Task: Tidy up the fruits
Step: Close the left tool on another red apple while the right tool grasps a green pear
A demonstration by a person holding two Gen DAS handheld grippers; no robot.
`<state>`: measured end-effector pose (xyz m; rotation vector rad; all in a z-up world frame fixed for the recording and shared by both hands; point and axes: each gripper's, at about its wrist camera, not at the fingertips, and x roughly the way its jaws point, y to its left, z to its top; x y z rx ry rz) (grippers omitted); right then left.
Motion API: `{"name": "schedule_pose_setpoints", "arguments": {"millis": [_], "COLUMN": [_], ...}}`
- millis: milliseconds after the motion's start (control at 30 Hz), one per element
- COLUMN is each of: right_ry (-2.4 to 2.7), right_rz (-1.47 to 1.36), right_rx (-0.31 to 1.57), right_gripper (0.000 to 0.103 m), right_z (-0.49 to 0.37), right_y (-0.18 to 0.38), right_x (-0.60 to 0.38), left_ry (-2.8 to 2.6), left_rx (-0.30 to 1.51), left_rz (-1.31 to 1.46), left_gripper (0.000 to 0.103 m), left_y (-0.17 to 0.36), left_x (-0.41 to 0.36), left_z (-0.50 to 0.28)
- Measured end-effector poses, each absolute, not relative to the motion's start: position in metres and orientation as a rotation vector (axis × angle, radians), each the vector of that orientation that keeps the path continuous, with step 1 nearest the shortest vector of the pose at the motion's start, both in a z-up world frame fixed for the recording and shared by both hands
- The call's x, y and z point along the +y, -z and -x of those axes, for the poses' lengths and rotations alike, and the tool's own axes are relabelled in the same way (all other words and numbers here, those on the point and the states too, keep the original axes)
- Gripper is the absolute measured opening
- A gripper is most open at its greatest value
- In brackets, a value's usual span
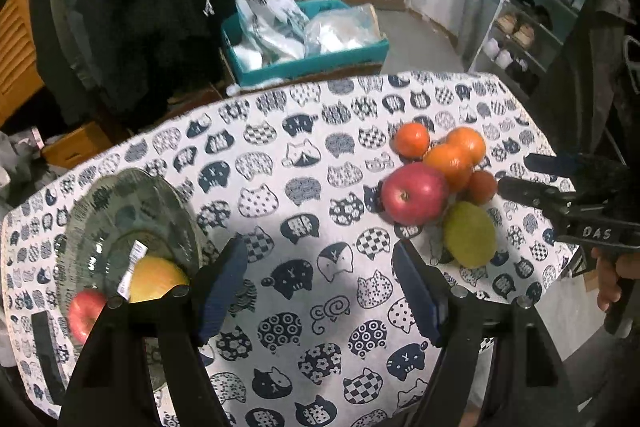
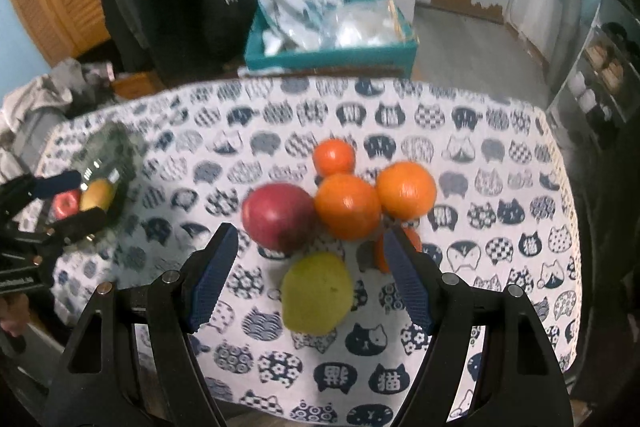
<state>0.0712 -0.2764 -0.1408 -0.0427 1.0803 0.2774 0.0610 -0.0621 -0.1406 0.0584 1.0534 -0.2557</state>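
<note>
The left tongs point(image 1: 320, 287) hang released over a bare stretch of the bench point(image 1: 304, 187), which is covered by a white cloth printed with dark cat faces; nothing sits between the blue pads. Just to their left a glass bowl point(image 1: 120, 211) holds a small red apple point(image 1: 84, 311) and a yellow fruit point(image 1: 156, 281) with a white label. The right tongs point(image 2: 310, 277) are also spread apart, their pads standing to either side of a green pear point(image 2: 316, 293) without pressing on it. Beyond the pear, a large red apple point(image 2: 278, 217) touches a cluster of oranges point(image 2: 348, 207), with a smaller orange fruit point(image 2: 414, 239) partly hidden behind the right pad. A teal box point(image 2: 332, 57) of plastic bags stands behind the bench.
</note>
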Motion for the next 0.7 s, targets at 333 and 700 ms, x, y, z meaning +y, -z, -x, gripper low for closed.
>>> {"name": "schedule_pose_setpoints", "arguments": {"millis": [333, 700], "right_ry": [-0.256, -0.264], "right_rz": [0.064, 0.034], "right_rx": [1.225, 1.3], "right_gripper": [0.076, 0.076], "right_z": [-0.08, -0.082], "right_y": [0.2, 0.233], "right_x": [-0.272, -0.274], "left_ry": [0.281, 0.287], "left_rx": [1.141, 1.167], "left_rz": [-0.09, -0.147], "left_gripper": [0.077, 0.081], "left_y": [0.18, 0.199], "left_x": [-0.075, -0.089], "left_z": [-0.066, -0.072]}}
